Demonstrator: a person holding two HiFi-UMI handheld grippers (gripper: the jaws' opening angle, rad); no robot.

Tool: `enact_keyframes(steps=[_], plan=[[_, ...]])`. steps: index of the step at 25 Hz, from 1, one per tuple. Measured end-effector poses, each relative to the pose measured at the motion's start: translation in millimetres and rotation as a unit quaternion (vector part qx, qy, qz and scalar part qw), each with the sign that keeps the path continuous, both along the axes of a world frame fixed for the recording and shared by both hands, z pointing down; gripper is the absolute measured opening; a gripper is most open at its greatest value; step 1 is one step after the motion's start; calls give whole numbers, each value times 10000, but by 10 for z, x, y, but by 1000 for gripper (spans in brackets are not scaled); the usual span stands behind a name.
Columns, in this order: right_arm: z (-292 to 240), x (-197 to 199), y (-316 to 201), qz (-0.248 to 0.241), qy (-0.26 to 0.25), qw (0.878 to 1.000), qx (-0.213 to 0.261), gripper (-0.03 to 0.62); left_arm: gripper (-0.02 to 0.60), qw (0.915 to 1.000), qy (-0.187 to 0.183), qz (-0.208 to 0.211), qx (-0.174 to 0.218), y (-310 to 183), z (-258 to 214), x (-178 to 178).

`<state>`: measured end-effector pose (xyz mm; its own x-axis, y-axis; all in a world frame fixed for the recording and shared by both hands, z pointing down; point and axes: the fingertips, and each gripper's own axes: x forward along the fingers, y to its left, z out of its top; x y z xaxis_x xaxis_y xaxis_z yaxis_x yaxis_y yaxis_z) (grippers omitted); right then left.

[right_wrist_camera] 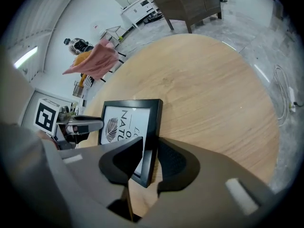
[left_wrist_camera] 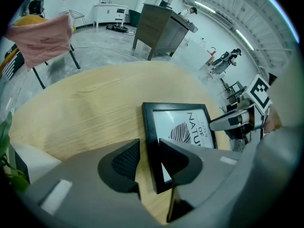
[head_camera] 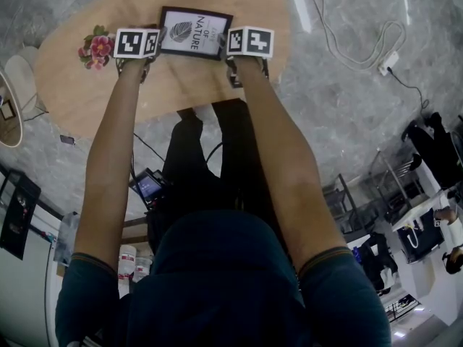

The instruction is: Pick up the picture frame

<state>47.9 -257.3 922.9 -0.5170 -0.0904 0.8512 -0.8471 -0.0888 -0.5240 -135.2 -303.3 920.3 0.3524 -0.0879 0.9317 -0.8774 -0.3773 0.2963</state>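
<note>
The picture frame [head_camera: 194, 31], black with a white leaf print, lies flat on the oval wooden table [head_camera: 87, 85]. My left gripper [head_camera: 155, 45] points down at the frame's left edge. In the left gripper view the jaws [left_wrist_camera: 148, 160] straddle that black edge [left_wrist_camera: 151, 141], with bare wood showing between the outer pad and the edge. My right gripper [head_camera: 230, 45] stands at the opposite edge. Its jaws [right_wrist_camera: 151, 158] straddle that side of the frame [right_wrist_camera: 126, 118], one pad over the glass and one outside. Both grippers are open.
A small bunch of pink flowers [head_camera: 95, 48] sits on the table just left of my left gripper. A chair draped with pink cloth [left_wrist_camera: 42, 39] stands beyond the table. A white cable and power strip [head_camera: 387, 60] lie on the floor to the right.
</note>
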Motion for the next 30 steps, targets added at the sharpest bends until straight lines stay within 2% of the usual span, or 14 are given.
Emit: enact_keyframes(steps=[3,4,9,17,22,30], plan=[[20,22,5,-17,91,10000,-26,100,121,10000,-2,2,8,10,2,23],[22,24,4,3,92,10000,-34,97,78,10000,14,3,26,15,2,43],[18,31,6,147,156,9997,-80,91,71,9998,-63,-126,114,23,-3,57],[-100,105,-11,295,321,9990,119,86,67,9992,-94,-139,370,-24,-158,134],[-300,185,-126,344,410,9978,397,84,67,9984,-31,-166,544,-106,-357,203],[-794,269,-316,320,480,9937,958,83,69,9941,77,-257,1049,-268,-907,279]])
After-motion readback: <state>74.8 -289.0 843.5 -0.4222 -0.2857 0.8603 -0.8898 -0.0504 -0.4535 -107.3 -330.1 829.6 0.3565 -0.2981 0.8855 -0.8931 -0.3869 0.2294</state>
